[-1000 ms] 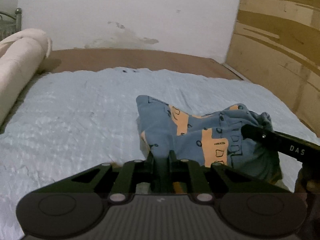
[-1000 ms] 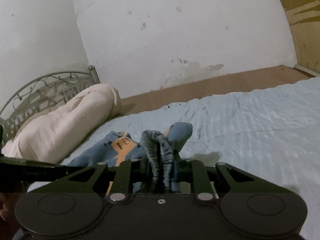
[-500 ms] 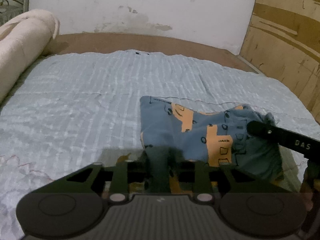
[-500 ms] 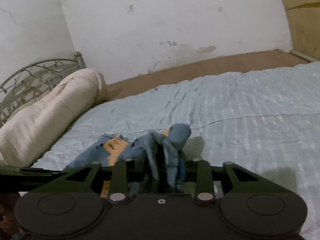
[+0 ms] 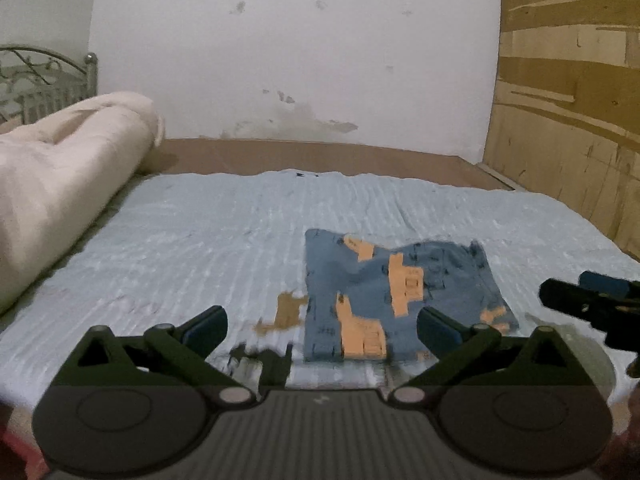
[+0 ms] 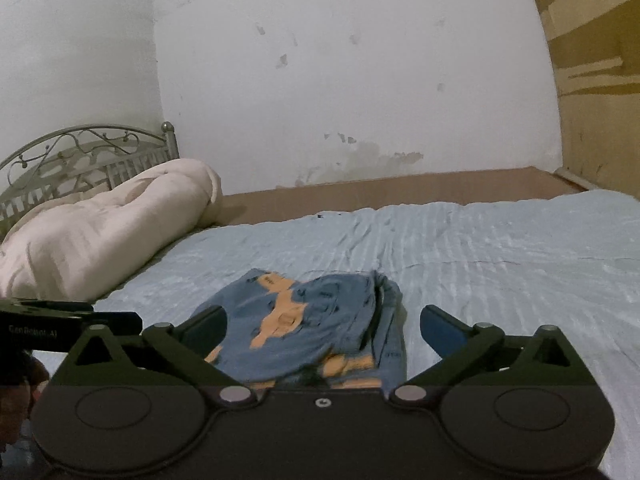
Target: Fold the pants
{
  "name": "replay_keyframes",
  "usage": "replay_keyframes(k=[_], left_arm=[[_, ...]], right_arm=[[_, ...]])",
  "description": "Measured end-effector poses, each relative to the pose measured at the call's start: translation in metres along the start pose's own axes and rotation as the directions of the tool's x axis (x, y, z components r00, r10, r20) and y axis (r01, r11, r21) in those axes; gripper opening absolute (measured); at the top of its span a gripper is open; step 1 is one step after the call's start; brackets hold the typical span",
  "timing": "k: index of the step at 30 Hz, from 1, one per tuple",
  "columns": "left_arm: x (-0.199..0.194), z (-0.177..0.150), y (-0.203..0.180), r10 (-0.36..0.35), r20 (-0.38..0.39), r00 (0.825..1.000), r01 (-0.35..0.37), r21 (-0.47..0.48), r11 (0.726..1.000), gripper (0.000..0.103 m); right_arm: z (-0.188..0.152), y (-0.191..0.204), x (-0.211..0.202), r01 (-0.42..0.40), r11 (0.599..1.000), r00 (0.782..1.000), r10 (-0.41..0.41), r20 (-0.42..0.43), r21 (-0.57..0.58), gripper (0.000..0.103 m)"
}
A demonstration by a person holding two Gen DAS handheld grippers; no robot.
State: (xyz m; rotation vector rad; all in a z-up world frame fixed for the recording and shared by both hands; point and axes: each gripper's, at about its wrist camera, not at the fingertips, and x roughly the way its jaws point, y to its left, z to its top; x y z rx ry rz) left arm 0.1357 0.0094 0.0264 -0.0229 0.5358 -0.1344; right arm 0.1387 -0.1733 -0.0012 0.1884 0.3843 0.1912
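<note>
The blue pants with orange patches lie folded in a flat square on the light blue bedspread. They also show in the right wrist view. My left gripper is open and empty, just short of the pants' near edge. My right gripper is open and empty over the pants' near edge. The right gripper's tip shows at the right of the left wrist view. The left gripper's tip shows at the left of the right wrist view.
A rolled cream duvet lies along the left side of the bed, in front of a metal headboard. A white wall stands behind, and a wooden panel stands at the right.
Both grippers have opened and let go of the pants. The pants now lie flat and folded on the bed. Both grippers have drawn back.
</note>
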Motion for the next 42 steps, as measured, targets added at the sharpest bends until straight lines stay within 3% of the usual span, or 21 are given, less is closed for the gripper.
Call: replay_keyframes(k=[6, 13, 42], left_arm=[[-0.033, -0.031, -0.007, 0.042, 0.028, 0.999, -0.043, 0.028, 0.999, 0.102], [-0.044, -0.040, -0.007, 0.052, 0.025, 0.998, -0.052, 0.018, 0.998, 0.102], [-0.032, -0.046, -0.001, 0.032, -0.017, 0.999, -0.032, -0.010, 0.999, 0.102]], right_arm=[[-0.021, 0.018, -0.050, 0.039, 0.999, 0.999, -0.039, 0.007, -0.026, 0.102], [-0.036, 0.021, -0.073, 0.051, 0.999, 0.999, -0.051, 0.001, -0.008, 0.102], [-0.042, 0.017, -0.054, 0.030, 1.000, 0.998, -0.030, -0.061, -0.006, 0.102]])
